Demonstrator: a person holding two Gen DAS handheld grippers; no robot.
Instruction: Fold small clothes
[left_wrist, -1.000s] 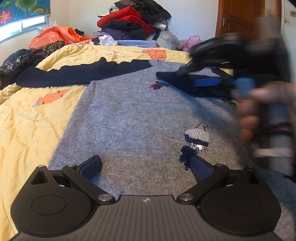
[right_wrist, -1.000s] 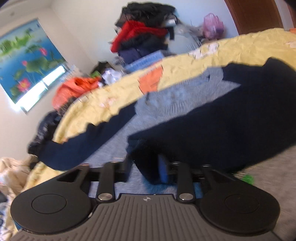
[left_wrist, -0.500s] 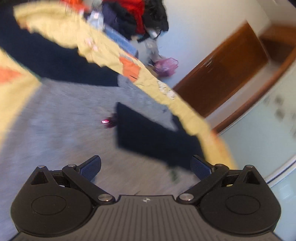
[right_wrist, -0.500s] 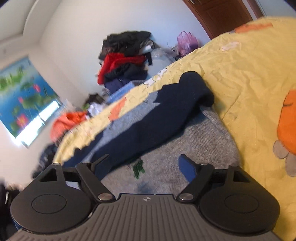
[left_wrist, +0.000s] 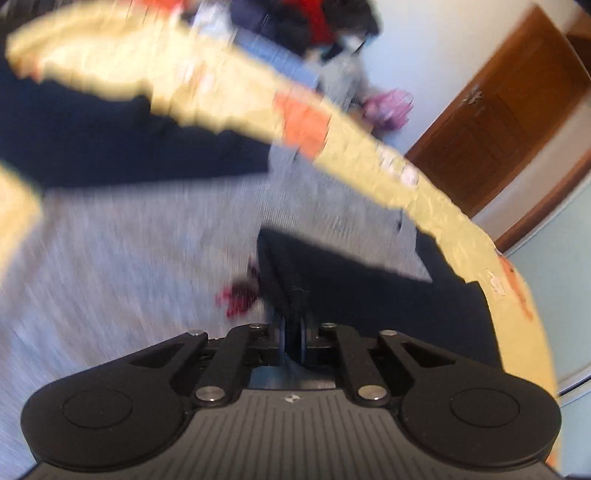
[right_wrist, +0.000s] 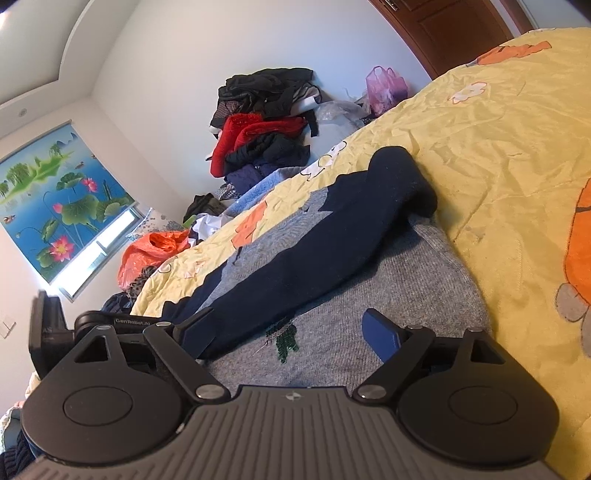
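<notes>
Between the pads of your left tool (left_wrist: 293, 334), a pinch of the navy sleeve (left_wrist: 369, 291) is clenched; its jaws are fully closed on the cuff end, which rises as a small dark ridge at 12 o'clock from the tool. Your right tool (right_wrist: 291, 334) is released and its jaws are opening, with only the grey sweater (right_wrist: 388, 288) lying under the gap and nothing between the blue pads.

The sweater lies flat on the yellow bedspread (right_wrist: 498, 155). In the right wrist view the navy sleeve runs across the grey body from about 10 o'clock near the tool up to 1 o'clock, where its shoulder end bulges onto the bedspread.

The left wrist view is smeared, so I cannot tell how much cloth you hold. My worry is that the pinch is thin: a quick pull could slip the knit out. If grey fabric is caught too, the body could drag and wrinkle, spoiling the fold. The sequin motif (right_wrist: 284, 338) sits just ahead of your right tool and could snag on a pad.

For containers, an orange plastic bag (right_wrist: 151, 254) at 10 o'clock and a pink bag (right_wrist: 386, 88) at 1 o'clock sit beyond the bed; their contents are not visible.
</notes>
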